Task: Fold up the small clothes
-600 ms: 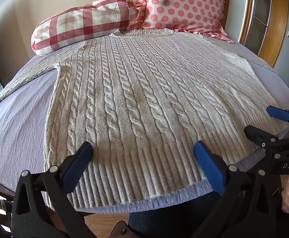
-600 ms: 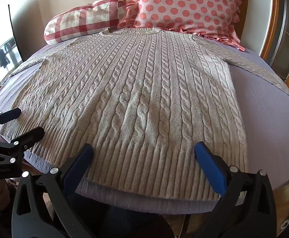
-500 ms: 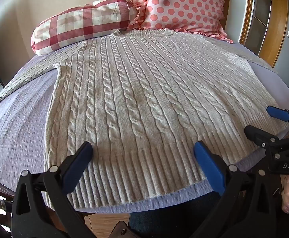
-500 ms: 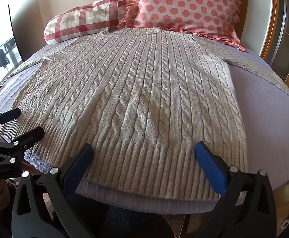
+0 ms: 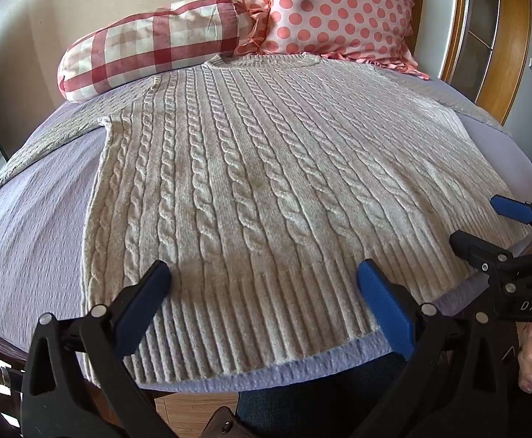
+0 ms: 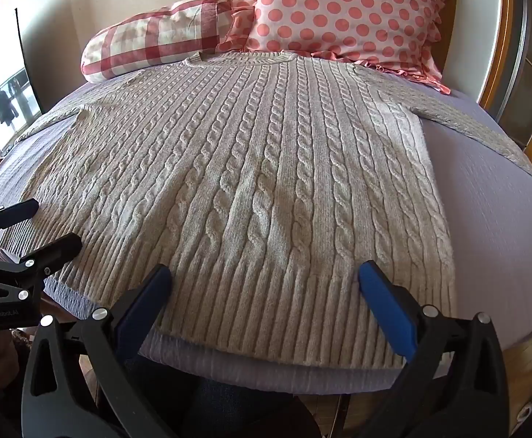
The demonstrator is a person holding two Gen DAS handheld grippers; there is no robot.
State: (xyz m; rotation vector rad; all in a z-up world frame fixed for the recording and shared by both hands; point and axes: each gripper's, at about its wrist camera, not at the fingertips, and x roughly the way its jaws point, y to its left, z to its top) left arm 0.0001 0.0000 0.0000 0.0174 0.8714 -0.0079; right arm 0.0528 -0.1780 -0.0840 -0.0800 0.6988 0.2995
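- The left gripper (image 5: pixel 262 292), black-framed with blue pads, hovered with its fingers spread wide over the ribbed hem of the sweater, nothing between them.
- The right gripper (image 6: pixel 264 294), of the same black-and-blue build, was likewise spread wide and empty above the hem, nearer the garment's right side.
- Each gripper showed in the other's camera: the right one at the right edge of the left wrist view, the left one at the left edge of the right wrist view, both near the hem's outer corners.
- The cream cable-knit sweater (image 5: pixel 266 182) lay flat and face up on the bed, neckline toward the pillows, ribbed hem at the near edge, both sleeves stretched outward to the sides.
- The lavender textured bedspread (image 5: pixel 35 241) lay under the sweater and showed bare on both sides of it.
- A red-and-white checked bolster pillow (image 5: pixel 149 47) rested just beyond the left shoulder of the sweater.
- A pink polka-dot pillow with a ruffled edge (image 6: pixel 342 11) leaned upright behind the neckline, touching the bolster.
- A wooden frame (image 5: pixel 506 36) stood at the far right.
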